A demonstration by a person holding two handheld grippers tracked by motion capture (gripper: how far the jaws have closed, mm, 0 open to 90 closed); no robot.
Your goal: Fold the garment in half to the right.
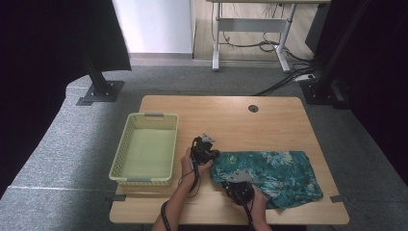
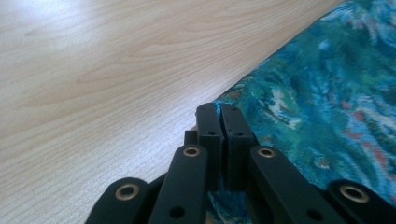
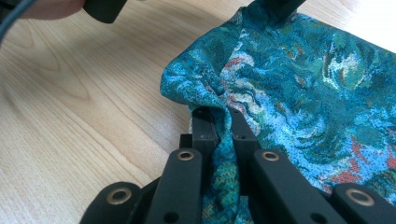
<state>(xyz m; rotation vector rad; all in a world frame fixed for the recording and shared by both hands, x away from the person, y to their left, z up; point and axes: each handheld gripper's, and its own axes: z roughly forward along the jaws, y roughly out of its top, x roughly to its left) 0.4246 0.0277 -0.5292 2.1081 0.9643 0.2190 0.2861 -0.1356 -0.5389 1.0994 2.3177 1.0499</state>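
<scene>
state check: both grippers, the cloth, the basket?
left gripper: shut, pinching the cloth's edge.
right gripper: shut on a bunched fold of the cloth.
teal patterned cloth: lying folded on the table, left edge gathered by the two grippers.
yellow basket: upright, nothing in it, left of the cloth.

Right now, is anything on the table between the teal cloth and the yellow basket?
Nothing visible: bare table separates the cloth from the basket, apart from the left gripper clamped on the cloth's edge.
</scene>
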